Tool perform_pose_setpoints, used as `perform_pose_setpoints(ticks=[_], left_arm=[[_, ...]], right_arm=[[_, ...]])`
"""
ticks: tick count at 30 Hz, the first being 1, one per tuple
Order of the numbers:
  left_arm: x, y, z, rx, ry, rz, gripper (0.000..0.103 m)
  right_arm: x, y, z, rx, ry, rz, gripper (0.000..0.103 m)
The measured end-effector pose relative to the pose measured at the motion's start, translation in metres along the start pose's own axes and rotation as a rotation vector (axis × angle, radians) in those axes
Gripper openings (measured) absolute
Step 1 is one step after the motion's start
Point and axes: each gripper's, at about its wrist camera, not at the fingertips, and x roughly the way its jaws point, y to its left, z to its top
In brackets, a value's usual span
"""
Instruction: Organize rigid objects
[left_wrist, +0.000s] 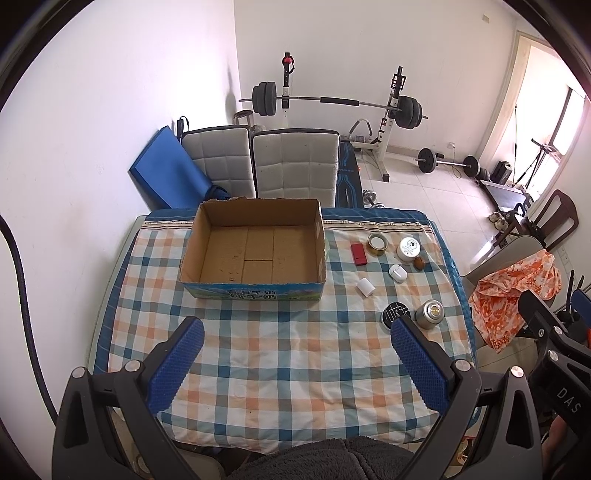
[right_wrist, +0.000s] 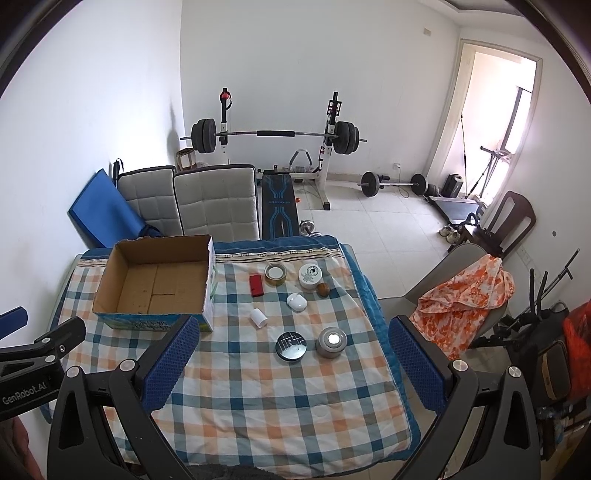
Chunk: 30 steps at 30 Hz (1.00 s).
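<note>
An open, empty cardboard box (left_wrist: 255, 251) (right_wrist: 155, 280) stands at the back left of the checked tablecloth. To its right lie a red block (right_wrist: 255, 285), a tape roll (right_wrist: 275, 274), a white round tin (right_wrist: 309, 276), a brown nut-like ball (right_wrist: 323, 289), a white earbud case (right_wrist: 297, 302), a small white cylinder (right_wrist: 258, 317), a black round disc (right_wrist: 291, 345) and a silver can (right_wrist: 331, 342). My left gripper (left_wrist: 297, 363) is open and empty above the near cloth. My right gripper (right_wrist: 293, 363) is open and empty just in front of the disc and can.
Two grey padded chairs (left_wrist: 291, 166) stand behind the table. A chair with an orange cloth (right_wrist: 461, 299) stands at the right. Weight bench, barbells and a blue mat (left_wrist: 166, 173) fill the room behind. The table's front edge is close to me.
</note>
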Motion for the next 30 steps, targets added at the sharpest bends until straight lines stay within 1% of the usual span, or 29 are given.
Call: perform_pose_setpoints(ticks=[12,15,17,20,23,26,28,30], left_arm=[[-0.001,0.001,-0.003,-0.001,0.0,-0.002,0.103],[0.003,-0.002,-0.001,0.0,0.006,-0.007,0.103],[0.014,-0.009,0.004,0.004,0.02,-0.016,0.103],[0.043,-0.025,0.014,0.013,0.067,-0.054,0.103],[0.086,-0.049,0.024,0.031,0.129,-0.094,0.103],[0.137,-0.077,0.031,0.048,0.194,-0.115,0.103],[0.179,-0.097,0.033,0.064,0.257,-0.104,0.103],[0.225,-0.119,0.032,0.082,0.326,-0.102,0.103]], right_arm=[[0.004,-0.002,-0.001,0.005,-0.002,0.009,0.103],[0.016,-0.009,-0.003,0.021,0.028,0.024,0.103],[0.03,-0.017,-0.004,0.035,0.062,0.029,0.103],[0.066,-0.04,-0.002,0.07,0.132,-0.002,0.103],[0.118,-0.068,-0.005,0.101,0.224,-0.047,0.103],[0.186,-0.091,-0.016,0.115,0.327,-0.067,0.103],[0.238,-0.106,-0.029,0.125,0.399,-0.074,0.103],[0.292,-0.116,-0.044,0.138,0.478,-0.057,0.103]])
